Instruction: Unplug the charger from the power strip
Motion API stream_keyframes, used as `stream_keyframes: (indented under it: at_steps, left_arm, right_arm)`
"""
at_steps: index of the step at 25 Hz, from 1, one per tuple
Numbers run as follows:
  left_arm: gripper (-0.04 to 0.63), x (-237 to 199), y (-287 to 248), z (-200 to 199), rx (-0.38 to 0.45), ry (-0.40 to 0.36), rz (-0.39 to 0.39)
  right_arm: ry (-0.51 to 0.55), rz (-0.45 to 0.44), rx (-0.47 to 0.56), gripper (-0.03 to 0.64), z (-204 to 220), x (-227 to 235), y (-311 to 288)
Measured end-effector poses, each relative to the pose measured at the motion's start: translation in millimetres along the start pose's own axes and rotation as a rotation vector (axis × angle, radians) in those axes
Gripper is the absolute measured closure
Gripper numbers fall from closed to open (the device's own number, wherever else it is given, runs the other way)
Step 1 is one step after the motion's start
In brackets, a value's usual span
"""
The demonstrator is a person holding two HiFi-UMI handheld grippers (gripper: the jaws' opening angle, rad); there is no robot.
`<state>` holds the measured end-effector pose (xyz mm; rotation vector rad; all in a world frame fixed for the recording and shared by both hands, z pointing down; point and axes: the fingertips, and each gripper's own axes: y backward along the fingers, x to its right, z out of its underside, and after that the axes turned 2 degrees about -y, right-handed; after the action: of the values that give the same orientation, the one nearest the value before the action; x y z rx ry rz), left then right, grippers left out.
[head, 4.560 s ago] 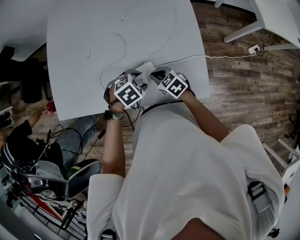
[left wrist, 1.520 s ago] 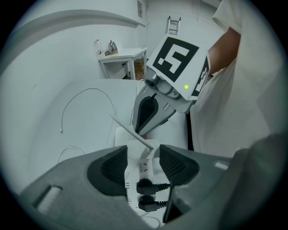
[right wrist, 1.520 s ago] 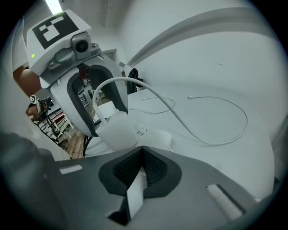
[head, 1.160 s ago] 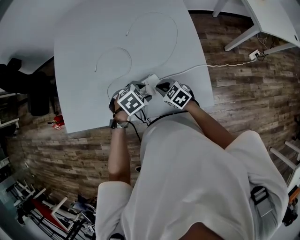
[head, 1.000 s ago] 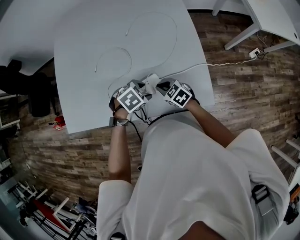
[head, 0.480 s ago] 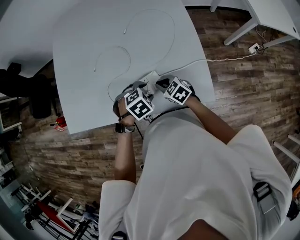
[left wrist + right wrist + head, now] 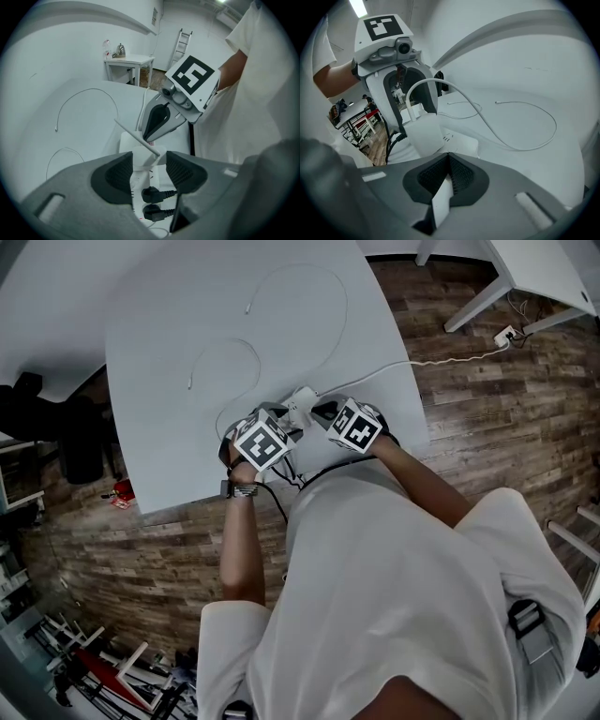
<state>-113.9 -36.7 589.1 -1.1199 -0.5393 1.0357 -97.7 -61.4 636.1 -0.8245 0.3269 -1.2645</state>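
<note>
We're clamping left hand-held gripper on charger, right hand-held gripper on strip, mostly hidden from above; white desk, wood floor.

— From above, is the charger whole?
— No, just a white corner; the marker cubes cover the rest.
— And the power strip?
— Its near end is hidden behind the body of the left gripper.

Workroom or lab, white tables, wood-plank floor, ladder, cluttered racks
</note>
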Motion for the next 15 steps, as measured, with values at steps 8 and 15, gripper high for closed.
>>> stream_keyframes:
  at_steps: [8,15]
  left_arm:
    - [0.368,-3.8,0.2,2.3,0.03,0.053,0.082]
    - [0.368,0.6,-1.0,-0.4,-0.01,-0.006,-0.018]
  right_arm:
    - [0.011,0.001,0.009,0.614,1.1,2.1,-1.0]
    - [0.02,0.009,0.001,0.614,0.0,2.0,-0.1]
